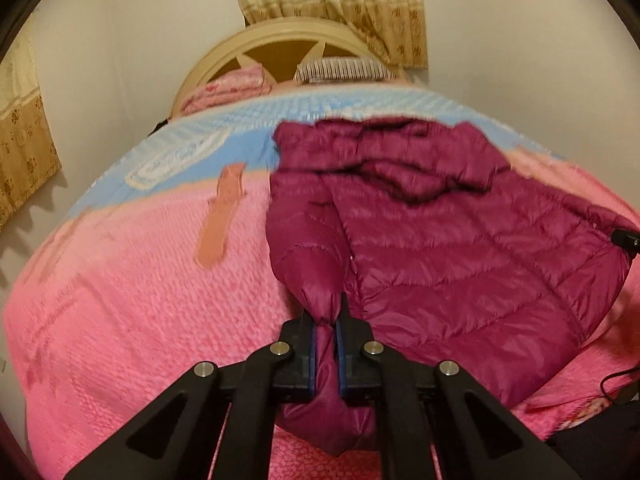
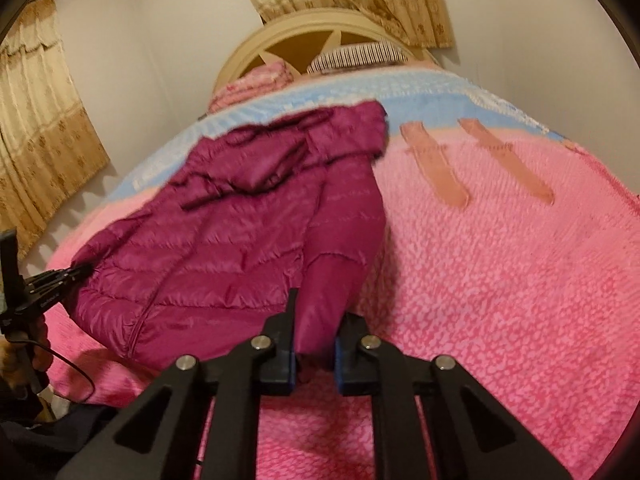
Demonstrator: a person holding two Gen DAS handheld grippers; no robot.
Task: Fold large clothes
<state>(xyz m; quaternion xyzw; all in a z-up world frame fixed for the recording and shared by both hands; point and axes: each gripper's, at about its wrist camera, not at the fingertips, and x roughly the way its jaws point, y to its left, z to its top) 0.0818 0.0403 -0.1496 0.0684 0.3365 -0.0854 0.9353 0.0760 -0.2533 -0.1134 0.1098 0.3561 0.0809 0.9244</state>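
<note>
My left gripper [image 1: 326,320] and right gripper [image 2: 316,328] each pinch a sleeve of the purple puffer jacket [image 1: 460,248] on the pink bedspread [image 1: 140,300].

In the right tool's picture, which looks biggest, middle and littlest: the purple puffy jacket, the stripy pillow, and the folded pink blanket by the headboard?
1. Purple puffer jacket, by far.
2. Striped pillow.
3. Folded pink blanket.
The last two look close in size and lie far off, half hidden, so their order is unsure.
</note>
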